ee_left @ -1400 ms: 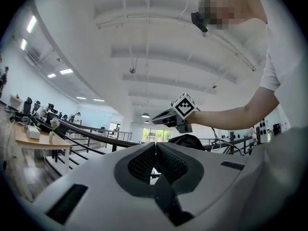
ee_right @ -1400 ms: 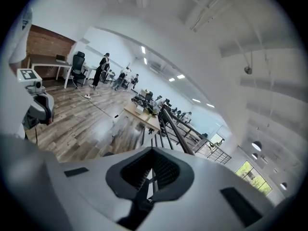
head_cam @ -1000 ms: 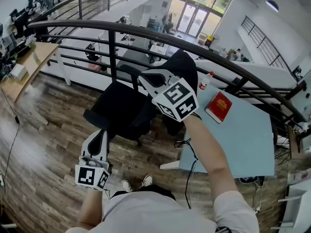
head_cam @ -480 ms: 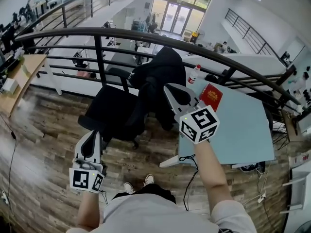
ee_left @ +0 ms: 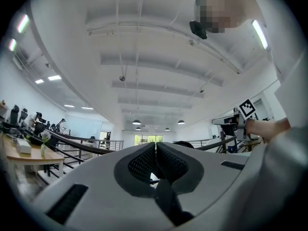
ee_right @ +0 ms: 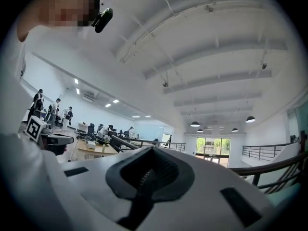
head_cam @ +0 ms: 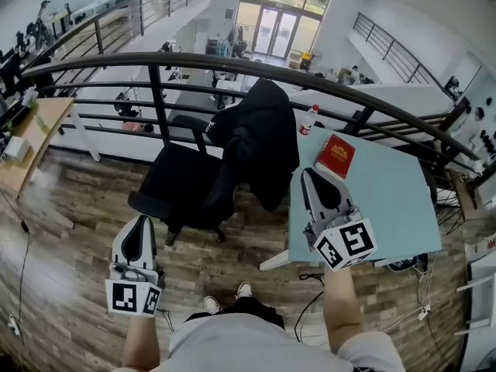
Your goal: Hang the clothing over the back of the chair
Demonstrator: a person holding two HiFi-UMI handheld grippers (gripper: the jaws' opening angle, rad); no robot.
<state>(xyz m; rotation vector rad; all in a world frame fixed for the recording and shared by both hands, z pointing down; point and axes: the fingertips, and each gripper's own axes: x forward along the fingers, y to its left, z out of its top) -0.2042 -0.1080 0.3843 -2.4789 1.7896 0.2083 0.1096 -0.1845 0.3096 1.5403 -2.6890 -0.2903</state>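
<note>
Right claw (head_cam: 311,180) is closed on nothing, pads pressed together, and sits above the near-left corner of the pale blue surface (head_cam: 387,208), pointing toward the railing (head_cam: 155,59). Left claw (head_cam: 140,225) is likewise closed and empty, low over the wooden floor (head_cam: 70,231).

The clothing (head_cam: 262,138), a black jacket, is draped over the back of the chair (head_cam: 182,183). Its bulk caps the top and its length falls straight down, on the side nearest the surface. From the right claw it lies ahead and a little to the left, close by. From the left claw it lies ahead and well to the right, beyond the chair's seat, so the right claw is the nearer.

By the way it hangs, the task looks finished. Any tidying tug would fall to the right claw, reaching forward and left.
</note>
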